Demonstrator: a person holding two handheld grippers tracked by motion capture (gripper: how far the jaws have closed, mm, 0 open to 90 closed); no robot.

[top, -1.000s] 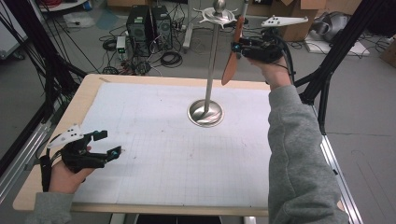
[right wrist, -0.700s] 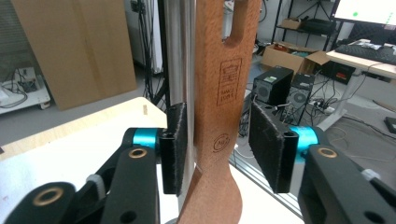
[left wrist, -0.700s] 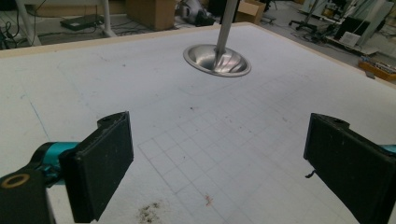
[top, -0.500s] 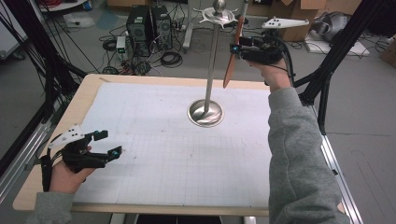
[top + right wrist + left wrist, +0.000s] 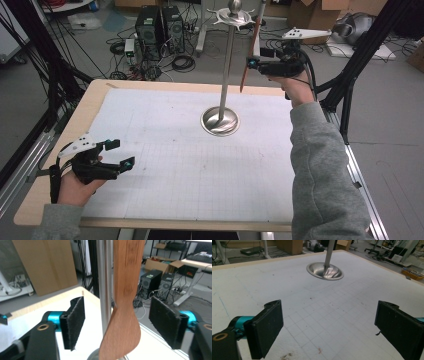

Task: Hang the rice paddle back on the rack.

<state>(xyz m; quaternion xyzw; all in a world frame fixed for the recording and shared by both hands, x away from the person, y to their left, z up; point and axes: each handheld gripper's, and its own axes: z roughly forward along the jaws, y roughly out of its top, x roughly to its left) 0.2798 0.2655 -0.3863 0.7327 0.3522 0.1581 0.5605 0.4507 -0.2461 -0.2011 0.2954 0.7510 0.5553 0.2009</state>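
Two grippers: right gripper (image 5: 253, 56), upper right of frame, jaws just opened off the wooden spatula (image 5: 250, 50), which hung from the metal stand (image 5: 227, 65), presumably hooked there. Left gripper (image 5: 121, 154), lower left, sat gaping and empty on the table (image 5: 200, 175).

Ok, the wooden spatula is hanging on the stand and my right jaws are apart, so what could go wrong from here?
The right hand-held gripper has just been opening; its pads flank the spatula without pressing it.
1. Pulling back crookedly could catch a pad on the blade and swing it off the top hook.
2. A bump on the pole could tip the stand, whose base looks small.
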